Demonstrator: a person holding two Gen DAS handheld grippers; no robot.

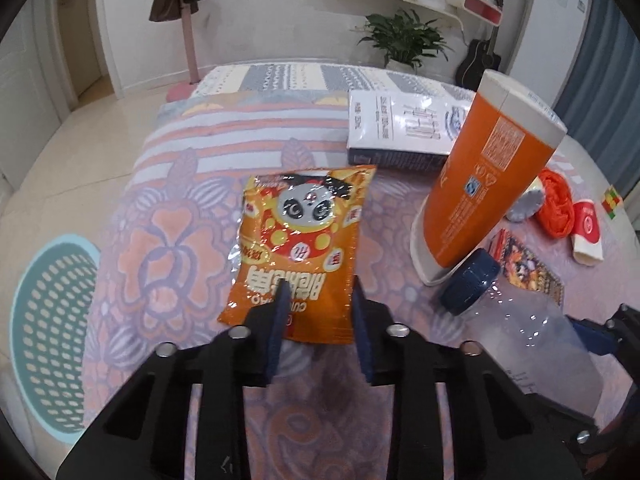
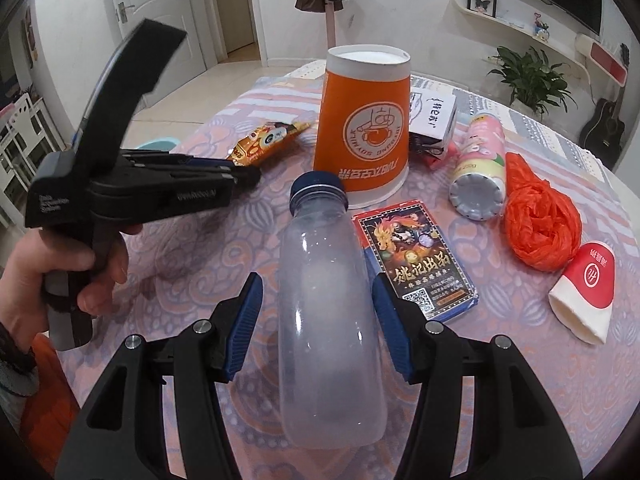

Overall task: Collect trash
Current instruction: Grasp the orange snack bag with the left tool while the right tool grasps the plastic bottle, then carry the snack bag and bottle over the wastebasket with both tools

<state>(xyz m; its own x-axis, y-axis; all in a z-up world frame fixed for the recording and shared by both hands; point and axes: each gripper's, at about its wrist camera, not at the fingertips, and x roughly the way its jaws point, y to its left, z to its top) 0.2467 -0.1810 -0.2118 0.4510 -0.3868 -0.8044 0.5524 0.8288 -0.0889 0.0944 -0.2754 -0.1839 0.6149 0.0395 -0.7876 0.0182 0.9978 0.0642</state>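
An orange snack packet (image 1: pixel 302 248) with a panda print lies flat on the patterned tablecloth (image 1: pixel 168 216). My left gripper (image 1: pixel 318 294) is open, its fingers straddling the packet's near edge; it also shows from the side in the right wrist view (image 2: pixel 244 172). A clear plastic bottle (image 2: pixel 326 320) with a blue cap lies on the table between the fingers of my right gripper (image 2: pixel 318 292), which is open with small gaps on both sides. The bottle also shows in the left wrist view (image 1: pixel 532 328).
An upside-down orange paper cup (image 2: pixel 366 128) stands behind the bottle. A card box (image 2: pixel 416 256), a pink can (image 2: pixel 480 168), an orange plastic bag (image 2: pixel 540 220), a small red cup (image 2: pixel 588 296) and a white box (image 1: pixel 400 128) lie around. A teal basket (image 1: pixel 52 332) sits on the floor left.
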